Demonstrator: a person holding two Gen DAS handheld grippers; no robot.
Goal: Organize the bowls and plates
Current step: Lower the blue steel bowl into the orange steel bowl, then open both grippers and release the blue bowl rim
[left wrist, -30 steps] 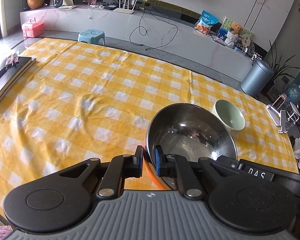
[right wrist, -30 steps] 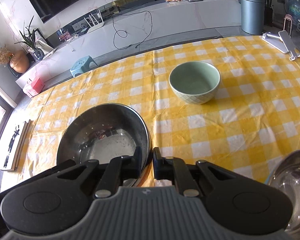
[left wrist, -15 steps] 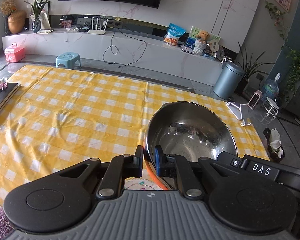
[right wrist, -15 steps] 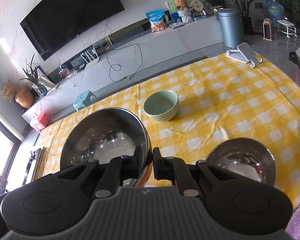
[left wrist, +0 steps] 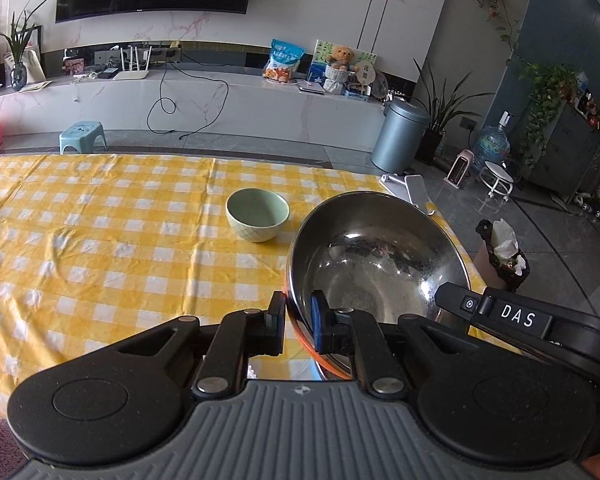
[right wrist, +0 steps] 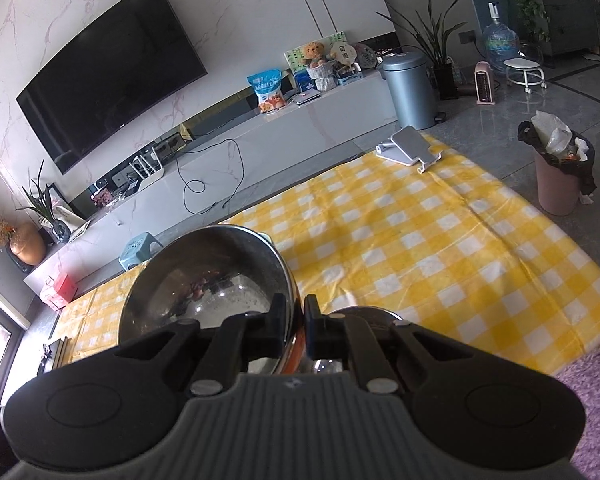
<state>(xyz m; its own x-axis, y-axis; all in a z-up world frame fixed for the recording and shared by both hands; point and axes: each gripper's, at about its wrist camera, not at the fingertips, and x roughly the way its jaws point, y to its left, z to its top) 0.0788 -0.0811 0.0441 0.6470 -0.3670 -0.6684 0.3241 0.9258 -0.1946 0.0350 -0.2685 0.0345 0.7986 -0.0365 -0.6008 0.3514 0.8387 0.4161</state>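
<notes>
A large steel bowl (left wrist: 374, 256) with an orange outside hangs tilted above the yellow checked tablecloth (left wrist: 100, 248). My left gripper (left wrist: 298, 320) is shut on its near left rim. My right gripper (right wrist: 296, 320) is shut on the opposite rim of the same bowl (right wrist: 208, 276); its black body labelled DAS (left wrist: 516, 316) shows in the left wrist view. A pale green bowl (left wrist: 257, 214) stands on the cloth, left of and beyond the steel bowl. A smaller steel bowl (right wrist: 364, 316) lies mostly hidden under my right gripper.
A white phone stand (right wrist: 408, 146) sits at the cloth's far right corner. A pink waste bin (right wrist: 556, 184) stands on the floor past the table's right edge. Beyond the table run a low marble cabinet (left wrist: 220, 100), a grey pedal bin (left wrist: 400, 136) and a blue stool (left wrist: 82, 132).
Both grippers have carried the large steel bowl up and to the right. The green bowl now shows to its left, and the smaller steel bowl has slid under my right gripper.
</notes>
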